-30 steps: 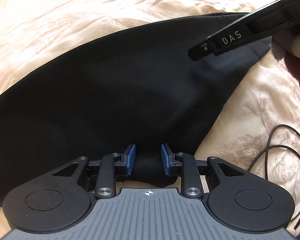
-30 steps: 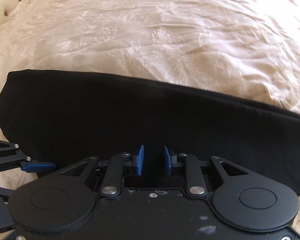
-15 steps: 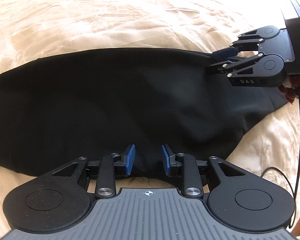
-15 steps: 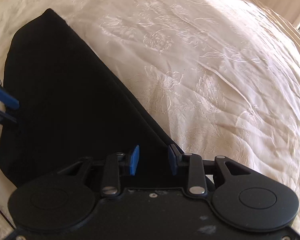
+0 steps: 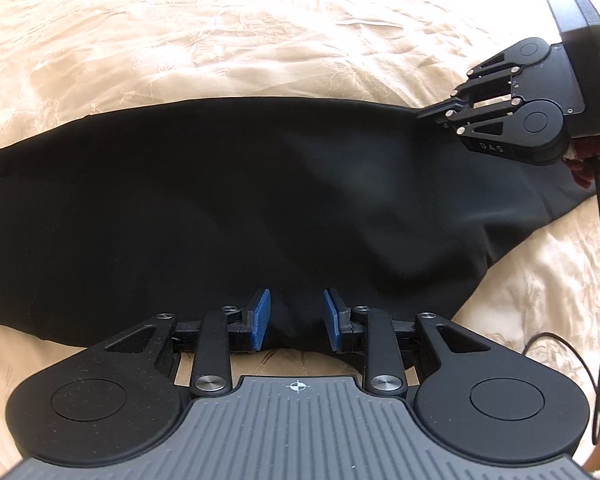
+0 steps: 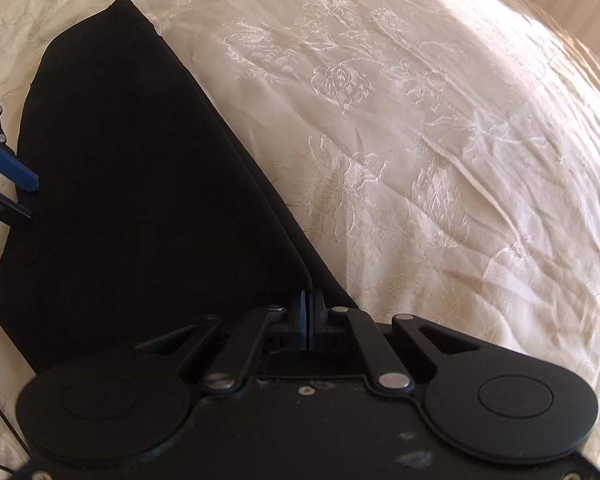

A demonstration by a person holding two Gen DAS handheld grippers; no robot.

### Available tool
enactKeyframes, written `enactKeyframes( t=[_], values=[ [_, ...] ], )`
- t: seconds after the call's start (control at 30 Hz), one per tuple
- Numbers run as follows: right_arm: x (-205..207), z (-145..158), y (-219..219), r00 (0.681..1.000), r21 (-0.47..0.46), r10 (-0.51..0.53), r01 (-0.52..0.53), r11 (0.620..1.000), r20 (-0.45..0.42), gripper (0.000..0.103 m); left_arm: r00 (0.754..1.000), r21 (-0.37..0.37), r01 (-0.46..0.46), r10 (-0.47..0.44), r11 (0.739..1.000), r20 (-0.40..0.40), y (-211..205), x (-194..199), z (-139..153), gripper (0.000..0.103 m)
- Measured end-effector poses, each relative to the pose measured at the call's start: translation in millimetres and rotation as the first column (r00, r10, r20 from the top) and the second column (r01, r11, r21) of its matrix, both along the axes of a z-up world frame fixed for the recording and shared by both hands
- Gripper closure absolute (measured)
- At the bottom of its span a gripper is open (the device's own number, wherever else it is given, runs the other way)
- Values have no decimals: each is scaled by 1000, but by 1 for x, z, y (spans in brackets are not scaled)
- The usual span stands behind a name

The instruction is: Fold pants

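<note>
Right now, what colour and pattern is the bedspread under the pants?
Cream bedspread with tone-on-tone embroidered flowers, clearest in the right wrist view.

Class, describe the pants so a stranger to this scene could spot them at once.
Start at the cream embroidered bedspread that fills both views. Lying flat on it is one long black cloth, the pants, plain and dark against the pale flowers, with the right gripper pinching one edge.
</note>
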State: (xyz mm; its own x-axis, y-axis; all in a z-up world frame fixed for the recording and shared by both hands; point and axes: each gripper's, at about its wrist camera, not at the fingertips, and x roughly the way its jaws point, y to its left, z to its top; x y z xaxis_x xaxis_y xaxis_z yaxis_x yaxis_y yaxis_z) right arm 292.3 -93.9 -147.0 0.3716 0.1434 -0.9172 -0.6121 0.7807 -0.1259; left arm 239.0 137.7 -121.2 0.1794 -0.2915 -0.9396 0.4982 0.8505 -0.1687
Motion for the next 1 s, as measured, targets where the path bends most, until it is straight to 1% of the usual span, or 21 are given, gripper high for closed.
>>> enactKeyframes(
  t=[0.07, 0.17, 0.27, 0.33, 0.4, 0.47, 0.53, 0.57, 0.6, 0.63, 0.73, 0.83, 0.93, 1.0],
  values=[
    [1, 4, 2, 999, -21, -9, 9, 1000, 35, 101, 1000, -12, 12, -12, 1000, 4, -4, 0, 1, 75],
    [7, -1, 3, 997, -36, -55, 57, 998, 56, 101, 999, -14, 38, -38, 999, 3, -13, -1, -2, 75],
    [11, -13, 7, 993, -40, -108, 110, 993, 48, 101, 997, 9, 77, -77, 997, 8, -24, -3, -8, 74],
    [10, -18, 8, 989, -40, -136, 138, 990, 66, 100, 995, 20, 102, -102, 995, 6, -29, -4, -12, 73],
    [7, -16, 4, 978, -9, -186, 188, 982, 89, 89, 994, 45, 113, -113, 993, -3, -31, -4, -18, 73],
    [5, -5, -4, 955, 44, -281, 278, 960, 96, 77, 995, 46, 100, -100, 994, -3, -31, -4, -16, 73],
    [-2, 12, -16, 915, 103, -391, 381, 919, 99, 77, 996, 34, 83, -84, 996, 5, -30, -4, -12, 73],
    [-8, 23, -24, 884, 144, -457, 442, 885, 95, 76, 997, 29, 76, -77, 997, 11, -26, -5, -9, 73],
    [-16, 32, -31, 855, 176, -512, 493, 852, 84, 76, 997, 27, 71, -71, 997, 17, -32, -7, -11, 73],
    [-26, 41, -38, 821, 209, -566, 543, 813, 68, 76, 997, 26, 67, -67, 997, 22, -31, -9, -8, 73],
    [-66, 60, -50, 719, 266, -694, 666, 697, 17, 73, 998, 29, 56, -57, 998, 35, -29, -16, -8, 73],
    [-104, 67, -53, 624, 276, -780, 757, 592, -37, 73, 998, 14, 39, -39, 999, 42, -29, -25, -5, 73],
    [-141, 66, -56, 538, 257, -839, 825, 504, -81, 73, 999, -7, 23, -23, 1000, 32, -29, -32, -4, 73],
    [-164, 67, -64, 489, 240, -866, 857, 456, -101, 73, 999, -20, 28, -27, 999, 30, -33, -36, -4, 73]
  ],
)
